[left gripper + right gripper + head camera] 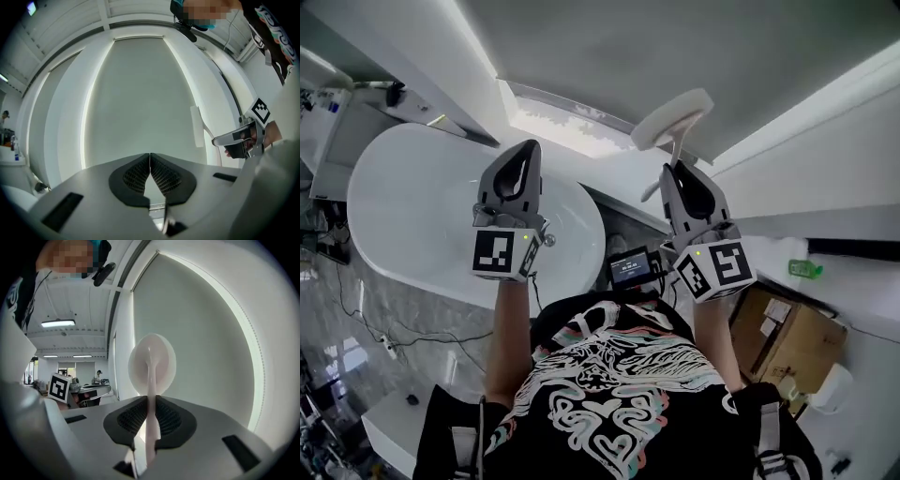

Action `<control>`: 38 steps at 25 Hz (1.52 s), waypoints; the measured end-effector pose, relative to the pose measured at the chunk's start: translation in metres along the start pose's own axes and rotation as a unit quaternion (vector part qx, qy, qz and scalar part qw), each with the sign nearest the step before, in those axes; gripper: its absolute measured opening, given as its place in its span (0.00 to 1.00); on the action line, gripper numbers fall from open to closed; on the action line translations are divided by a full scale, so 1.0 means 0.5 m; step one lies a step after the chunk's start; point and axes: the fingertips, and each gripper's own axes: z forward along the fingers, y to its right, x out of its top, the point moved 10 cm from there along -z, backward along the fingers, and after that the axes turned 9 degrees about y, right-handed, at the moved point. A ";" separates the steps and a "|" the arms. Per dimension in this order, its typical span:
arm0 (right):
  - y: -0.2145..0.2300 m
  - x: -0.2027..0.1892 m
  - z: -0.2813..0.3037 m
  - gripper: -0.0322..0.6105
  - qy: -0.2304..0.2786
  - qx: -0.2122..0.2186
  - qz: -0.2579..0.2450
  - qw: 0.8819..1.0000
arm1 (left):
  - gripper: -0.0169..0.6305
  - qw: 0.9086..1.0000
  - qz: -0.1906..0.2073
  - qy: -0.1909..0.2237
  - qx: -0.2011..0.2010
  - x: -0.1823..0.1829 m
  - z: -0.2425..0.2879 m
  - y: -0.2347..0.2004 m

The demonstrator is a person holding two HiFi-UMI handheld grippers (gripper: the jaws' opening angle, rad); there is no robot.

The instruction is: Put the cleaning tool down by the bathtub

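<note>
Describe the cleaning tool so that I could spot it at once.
Start at the big white oval bathtub. To its right in the head view, the person's raised right gripper is shut on the cleaning tool. It is the only thing here with a flat round white head on a thin white handle.

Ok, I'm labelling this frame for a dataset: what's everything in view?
bathtub: one, white, left.
tool: one, white, round head up, handle in the right gripper.
box: one, brown cardboard, lower right.
bottle: one, green, far right; too small to be sure.
cables: several, dark, lower left.
screen: one, black, at the person's chest.
left gripper: grey, shut, empty.
right gripper: grey, shut on tool.
shirt: black, printed.
</note>
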 end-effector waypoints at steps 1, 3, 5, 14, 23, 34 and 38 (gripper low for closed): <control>0.018 -0.015 0.023 0.16 -0.002 0.008 0.002 1.000 | 0.05 1.000 0.006 -0.001 0.006 -0.017 0.015 -0.005; 0.057 -0.052 0.085 0.16 -0.006 0.025 0.009 1.000 | 0.05 1.000 0.014 -0.006 0.022 -0.059 0.053 -0.024; 0.087 -0.088 0.148 0.16 -0.008 0.043 0.013 0.999 | 0.05 0.999 0.011 -0.011 0.041 -0.100 0.090 -0.052; 0.128 -0.137 0.253 0.16 -0.048 0.106 0.026 0.993 | 0.05 0.994 0.025 -0.058 0.091 -0.135 0.124 -0.079; 0.130 -0.172 0.331 0.16 -0.083 0.148 0.036 0.985 | 0.05 0.988 0.006 -0.091 0.128 -0.174 0.119 -0.089; 0.103 -0.261 0.403 0.16 -0.111 0.169 0.024 0.979 | 0.05 0.981 -0.020 -0.099 0.167 -0.270 0.104 -0.162; 0.112 -0.314 0.414 0.16 -0.119 0.168 0.018 0.978 | 0.05 0.978 -0.026 -0.106 0.177 -0.328 0.092 -0.160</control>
